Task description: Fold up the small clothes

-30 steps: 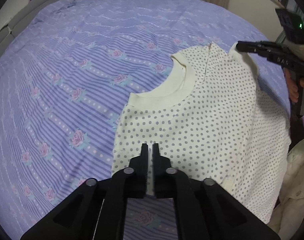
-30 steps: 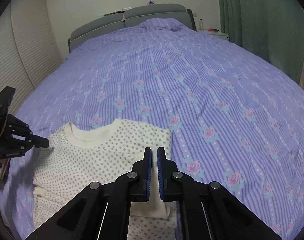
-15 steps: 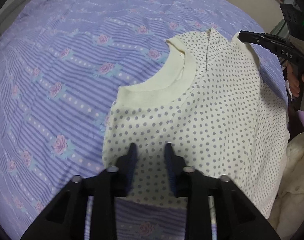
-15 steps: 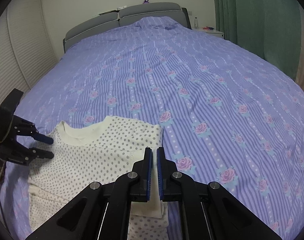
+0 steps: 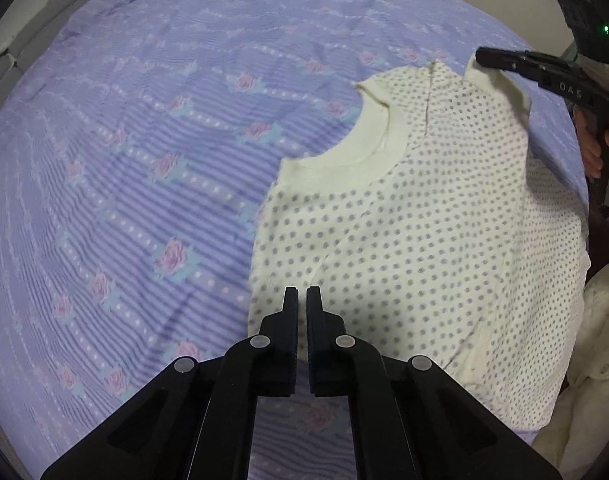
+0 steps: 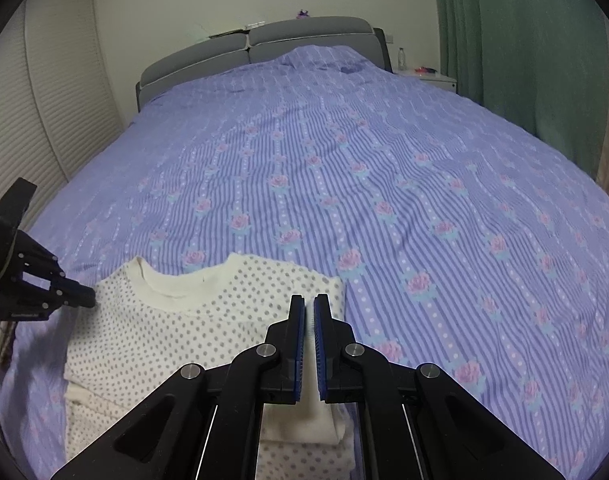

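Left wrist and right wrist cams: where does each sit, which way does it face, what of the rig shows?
Left wrist: on the left gripper, facing across the bed toward the dotted shirt; own fingers near shut, plus the right gripper and the hand holding it.
Right wrist: on the right gripper, facing up the bedspread toward the headboard; own fingers closed on cream fabric, left gripper at left edge.
Shared: shirt, bedspread, each other's gripper.

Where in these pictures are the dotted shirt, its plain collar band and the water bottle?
dotted shirt point(image 5: 424, 240), left wrist view, middle of the chest.
collar band point(image 5: 368, 152), left wrist view, its curved front.
water bottle point(image 6: 401, 59), right wrist view, its body.
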Motion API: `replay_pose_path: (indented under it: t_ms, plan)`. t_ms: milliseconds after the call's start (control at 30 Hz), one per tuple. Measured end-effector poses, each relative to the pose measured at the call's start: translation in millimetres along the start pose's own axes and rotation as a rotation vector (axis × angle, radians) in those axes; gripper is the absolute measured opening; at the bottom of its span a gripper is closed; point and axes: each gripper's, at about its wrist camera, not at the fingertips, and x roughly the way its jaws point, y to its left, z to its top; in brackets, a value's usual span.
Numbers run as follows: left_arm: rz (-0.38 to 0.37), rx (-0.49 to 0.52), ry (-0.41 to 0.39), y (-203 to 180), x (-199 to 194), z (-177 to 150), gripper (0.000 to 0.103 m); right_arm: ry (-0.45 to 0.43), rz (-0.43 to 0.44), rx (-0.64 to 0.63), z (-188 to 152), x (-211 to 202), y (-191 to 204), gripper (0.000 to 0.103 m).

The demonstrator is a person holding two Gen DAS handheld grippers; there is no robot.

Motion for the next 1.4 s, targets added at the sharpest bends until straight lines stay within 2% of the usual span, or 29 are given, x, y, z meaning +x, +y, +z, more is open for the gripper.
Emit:
replay_pose_path:
  t_ms: [67, 133, 233, 267, 433, 633, 700, 767, 867, 1167, 1400]
  plan:
    - [-0.025, -0.017, -0.008, 10, -5, -7, 0.006, -0.001, 0.002, -0.006, 4, 5, 2, 0.006]
    - [-0.037, -0.008, -0.06, 8, -12, -11, 0.008, -0.004, 0.005, -0.003, 5, 4, 2, 0.006]
    - [-0.039, 0.045, -0.066, -1, -12, -5, 0.027, -0.001, -0.002, -0.003, 1, -1, -1, 0.006]
    - [-0.04, 0.07, -0.048, -4, -8, -2, 0.029, 0.006, -0.004, 0.002, -2, -1, -3, 0.006]
    - [-0.03, 0.116, 0.017, -6, 15, 16, 0.029, 0.042, -0.011, 0.036, -13, 5, -12, 0.006]
    - [-0.122, 0.15, 0.079, -1, 39, 36, 0.029, 0.057, -0.015, 0.049, -17, 9, -17, 0.006]
    - [-0.153, 0.15, 0.099, 4, 43, 41, 0.027, 0.058, -0.017, 0.053, -17, 10, -18, 0.006]
    - [-0.211, 0.141, 0.128, 8, 50, 48, 0.012, 0.058, -0.016, 0.058, -17, 10, -19, 0.006]
    - [-0.206, 0.178, 0.145, 7, 48, 48, 0.006, 0.057, -0.016, 0.054, -16, 10, -18, 0.006]
    - [-0.167, 0.12, 0.05, 18, 10, 26, 0.005, 0.032, -0.001, 0.051, -11, 6, -12, 0.006]
    - [-0.151, 0.059, 0.03, 30, -5, 10, 0.004, -0.011, 0.018, 0.02, 2, 1, 0, 0.006]
